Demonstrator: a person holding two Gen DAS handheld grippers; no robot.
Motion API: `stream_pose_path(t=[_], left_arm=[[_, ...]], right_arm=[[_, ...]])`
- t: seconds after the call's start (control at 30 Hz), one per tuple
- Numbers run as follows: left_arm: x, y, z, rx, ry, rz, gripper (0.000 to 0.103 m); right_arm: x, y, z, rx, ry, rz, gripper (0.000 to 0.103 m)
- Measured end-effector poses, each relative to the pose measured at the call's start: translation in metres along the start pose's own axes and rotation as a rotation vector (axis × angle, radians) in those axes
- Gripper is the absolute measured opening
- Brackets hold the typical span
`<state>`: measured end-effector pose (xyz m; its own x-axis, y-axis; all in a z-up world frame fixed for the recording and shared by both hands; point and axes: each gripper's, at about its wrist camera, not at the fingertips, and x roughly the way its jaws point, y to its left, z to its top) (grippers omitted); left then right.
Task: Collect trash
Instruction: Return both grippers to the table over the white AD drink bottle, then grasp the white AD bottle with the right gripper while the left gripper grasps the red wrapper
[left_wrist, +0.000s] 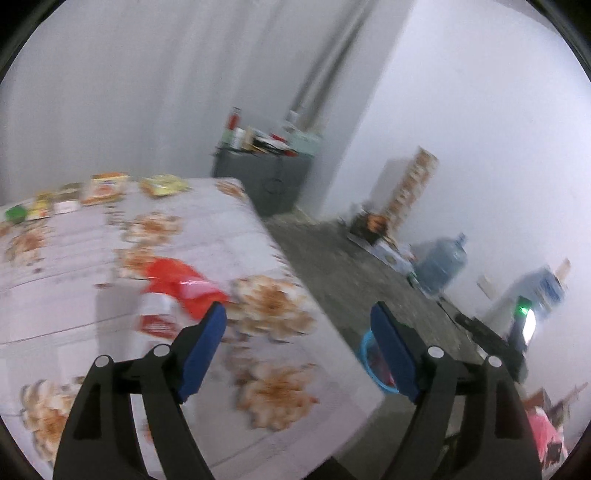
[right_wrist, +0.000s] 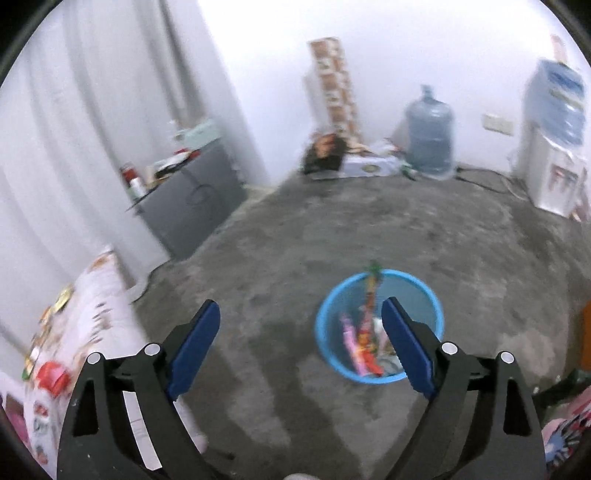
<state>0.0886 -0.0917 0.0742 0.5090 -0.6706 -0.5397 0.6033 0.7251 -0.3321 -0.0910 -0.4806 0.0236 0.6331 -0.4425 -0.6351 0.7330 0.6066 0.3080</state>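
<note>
Both claws spread wide, blue pads well apart, nothing between them.

Left gripper (left_wrist: 298, 325) hanging over the near corner of the floral-print tablecloth table (left_wrist: 207, 236), pointing roughly along the table's right-hand edge. Crumpled red plastic wrapper (left_wrist: 181, 282) just ahead and to the left of the left blue finger pad (left_wrist: 207, 343), near it but not touching. Lying on the cloth, partly draped over a white packet with a red label (left_wrist: 157, 317). Long axis of the wrapper looking slanted, upper left down to lower right, toward the pad; motion blur, so hard to be sure. Further colourful packets (left_wrist: 105, 188) in a row along the far end of the table, well apart from the claw.

Right gripper (right_wrist: 301, 332) out over the grey floor, off the table, tilted down. Round blue plastic basin (right_wrist: 380, 326) ahead and to the right, its near rim tucked behind the right pad, coloured wrappers (right_wrist: 364, 339) already inside. Same basin peeking out on the floor past the table corner in the left wrist view.

Judgement: left clearly the nearer one for the red wrapper; a short swing leftward and down needed to bring it between the pads. Right already lined up on the basin side, empty. Grey cabinet (right_wrist: 192, 199) and blue water jug (right_wrist: 430, 134) far back, out of play.
</note>
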Motion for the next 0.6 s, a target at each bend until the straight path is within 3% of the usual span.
stream_pose_path(t=[0.27,0.47,0.6], left_arm=[[-0.055,0.084,-0.006,-0.157,-0.111,0.187,0.080],[-0.060,0.128,-0.028,-0.248,-0.079,0.244,0.080],[-0.061,0.146,-0.039,-0.287,-0.065,0.257,0.080]], right_arm=[[-0.003,0.087,-0.012,-0.103,0.143,0.291,0.085],[0.000,0.164,-0.035,-0.171,0.324,0.492,0.085],[0.007,0.227,-0.062,-0.216,0.502,0.651,0.085]])
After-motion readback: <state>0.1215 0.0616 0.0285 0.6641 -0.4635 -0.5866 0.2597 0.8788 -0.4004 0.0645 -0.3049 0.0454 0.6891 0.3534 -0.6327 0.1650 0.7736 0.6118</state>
